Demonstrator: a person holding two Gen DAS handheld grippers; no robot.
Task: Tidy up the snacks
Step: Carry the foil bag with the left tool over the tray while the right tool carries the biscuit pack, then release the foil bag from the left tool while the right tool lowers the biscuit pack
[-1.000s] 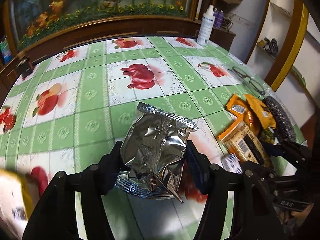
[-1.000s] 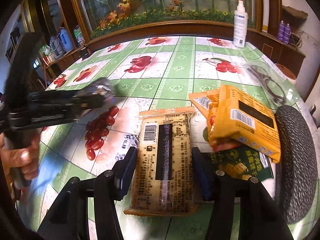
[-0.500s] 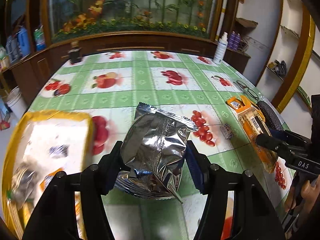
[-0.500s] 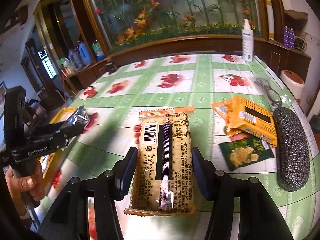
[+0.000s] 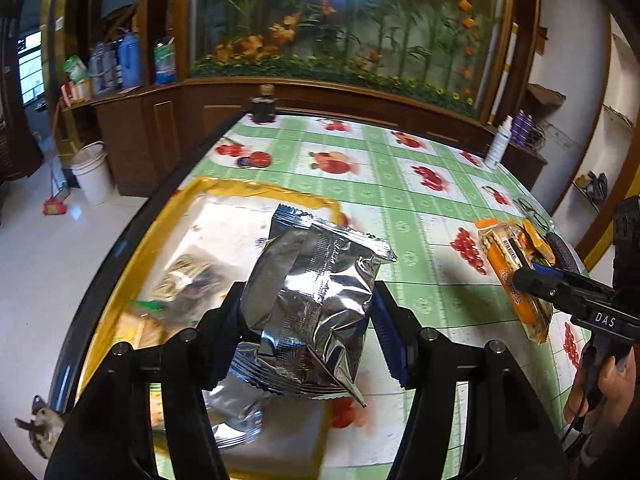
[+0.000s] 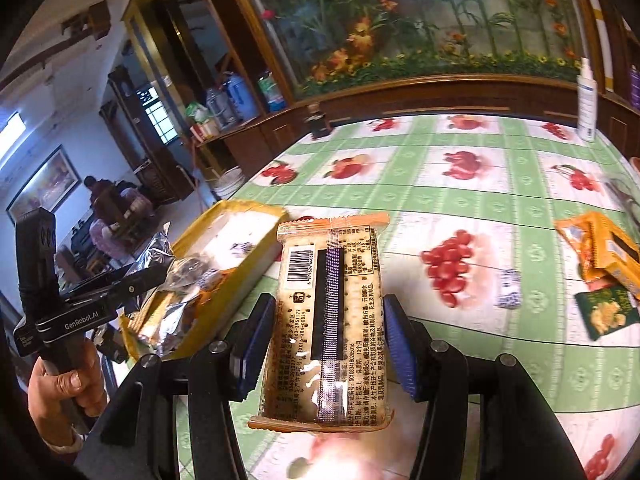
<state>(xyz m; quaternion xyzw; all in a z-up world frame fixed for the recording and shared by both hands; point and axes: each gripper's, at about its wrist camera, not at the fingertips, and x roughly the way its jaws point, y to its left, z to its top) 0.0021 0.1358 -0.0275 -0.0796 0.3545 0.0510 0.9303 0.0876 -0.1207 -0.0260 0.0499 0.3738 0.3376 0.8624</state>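
Observation:
My left gripper (image 5: 308, 328) is shut on a silver foil snack bag (image 5: 312, 296) and holds it above the yellow-rimmed tray (image 5: 256, 190) at the table's left edge. The tray holds several snack packs. My right gripper (image 6: 326, 344) is shut on a clear cracker pack with orange ends (image 6: 330, 320) and holds it above the table, right of the tray (image 6: 224, 292). The cracker pack also shows in the left wrist view (image 5: 516, 280). The left gripper with the foil bag shows in the right wrist view (image 6: 156, 256).
Orange snack packs (image 6: 600, 248), a green pack (image 6: 610, 312) and a small white-blue packet (image 6: 508, 288) lie at the right on the green fruit-print tablecloth (image 6: 480, 196). A white spray bottle (image 6: 586, 100) and a dark jar (image 5: 264, 110) stand at the far edge.
Both grippers have swung left with their packs. The tray has come under the foil bag, and the cracker pack has left the snack pile and now is near the tray.

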